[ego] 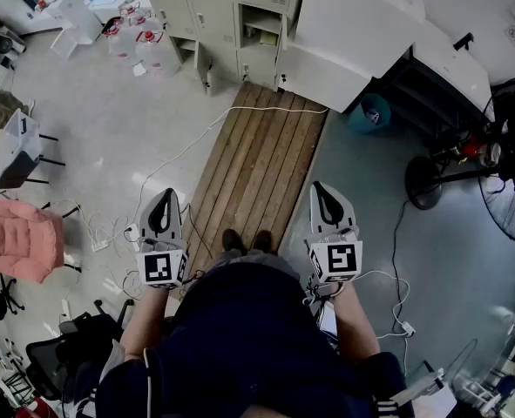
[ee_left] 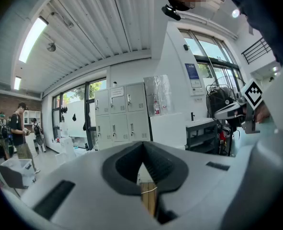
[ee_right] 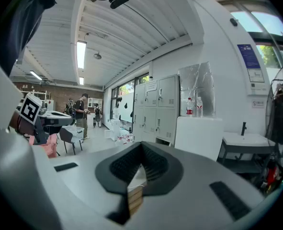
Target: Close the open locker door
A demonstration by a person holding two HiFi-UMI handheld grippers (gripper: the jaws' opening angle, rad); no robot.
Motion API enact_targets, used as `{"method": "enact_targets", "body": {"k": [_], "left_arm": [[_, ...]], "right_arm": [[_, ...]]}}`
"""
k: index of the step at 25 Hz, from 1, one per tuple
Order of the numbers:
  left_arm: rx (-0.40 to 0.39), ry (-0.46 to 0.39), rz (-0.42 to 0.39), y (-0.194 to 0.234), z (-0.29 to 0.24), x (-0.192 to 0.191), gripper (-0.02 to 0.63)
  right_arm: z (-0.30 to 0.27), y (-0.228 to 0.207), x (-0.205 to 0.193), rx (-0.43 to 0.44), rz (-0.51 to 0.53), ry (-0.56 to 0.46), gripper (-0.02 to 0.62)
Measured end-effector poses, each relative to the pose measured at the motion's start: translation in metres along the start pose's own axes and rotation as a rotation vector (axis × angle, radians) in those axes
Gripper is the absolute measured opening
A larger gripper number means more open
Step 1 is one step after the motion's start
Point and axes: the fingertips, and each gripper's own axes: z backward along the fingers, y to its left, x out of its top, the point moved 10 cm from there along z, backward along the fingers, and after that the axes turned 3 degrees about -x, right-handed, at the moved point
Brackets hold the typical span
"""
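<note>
I'm holding left gripper (ego: 165, 200) and right gripper (ego: 322, 194) pinched shut, empty. I'm risking tripping on the cable (ego: 274, 109) lying before the upper-centre locker (ego: 259, 31).

- Two grippers: the left gripper (ego: 166, 203) and the right gripper (ego: 324, 197).
- One plank walkway (ego: 255, 168) on the floor.
- One bank of lockers (ee_left: 120, 113), showing six doors in the left gripper view, three over three.
- One open locker (ego: 262, 26) that is clear in the head view.
- One white cabinet (ee_right: 198, 133), with two bottles (ee_right: 189, 107) on top.
- Three people (ee_right: 82, 114) in the far room.
- One pink chair (ego: 22, 238).
- One teal bin (ego: 372, 111).
- Two shoes (ego: 232, 239) on the planks.
</note>
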Motion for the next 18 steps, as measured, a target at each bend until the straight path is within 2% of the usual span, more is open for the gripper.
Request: {"method": "enact_targets", "body": {"k": [18], "left_arm": [[0.002,0.008,-0.012,0.0060,0.0018,-0.0051,0.005]], "right_arm": [[-0.0056,0.0025,0.0003,-0.010,-0.005,-0.027,-0.002]]}}
